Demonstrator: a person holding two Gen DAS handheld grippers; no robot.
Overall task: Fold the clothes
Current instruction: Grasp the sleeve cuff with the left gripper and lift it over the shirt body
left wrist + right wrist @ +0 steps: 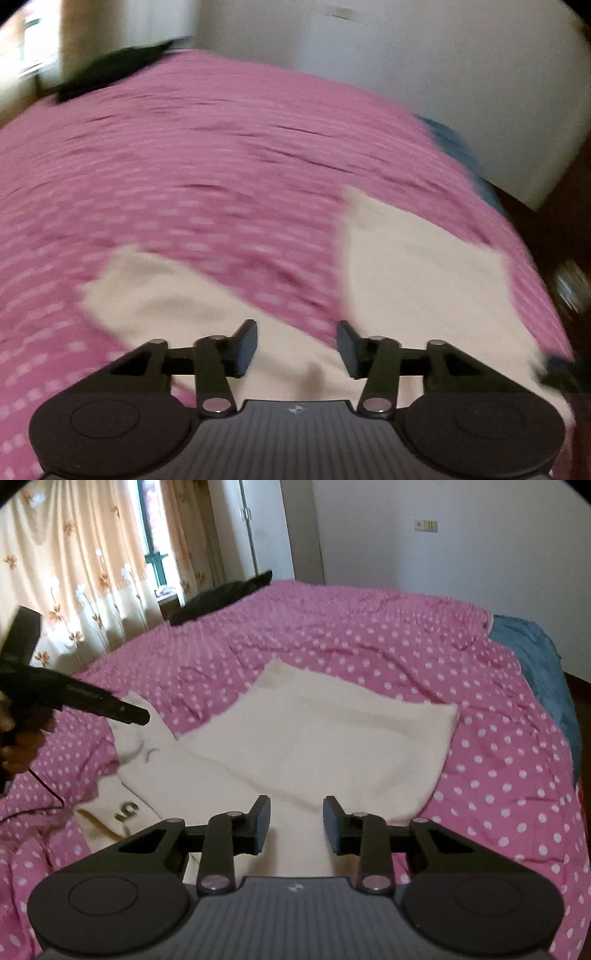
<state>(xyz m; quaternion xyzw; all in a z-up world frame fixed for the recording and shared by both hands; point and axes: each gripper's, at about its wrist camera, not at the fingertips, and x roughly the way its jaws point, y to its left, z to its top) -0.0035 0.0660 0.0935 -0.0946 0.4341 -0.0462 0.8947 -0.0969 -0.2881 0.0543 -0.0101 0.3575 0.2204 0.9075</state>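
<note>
A cream garment (pixel 310 738) is lying spread on the pink dotted bedspread (pixel 369 638). Both the left gripper (pixel 297 349) and right gripper (pixel 296 825) are hovering over it, jaws parted and gripping nothing.

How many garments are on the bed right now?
2 that I can see: the cream garment spread just ahead of both grippers, and a black garment at the bed's far left edge. Others may be hidden.
</note>
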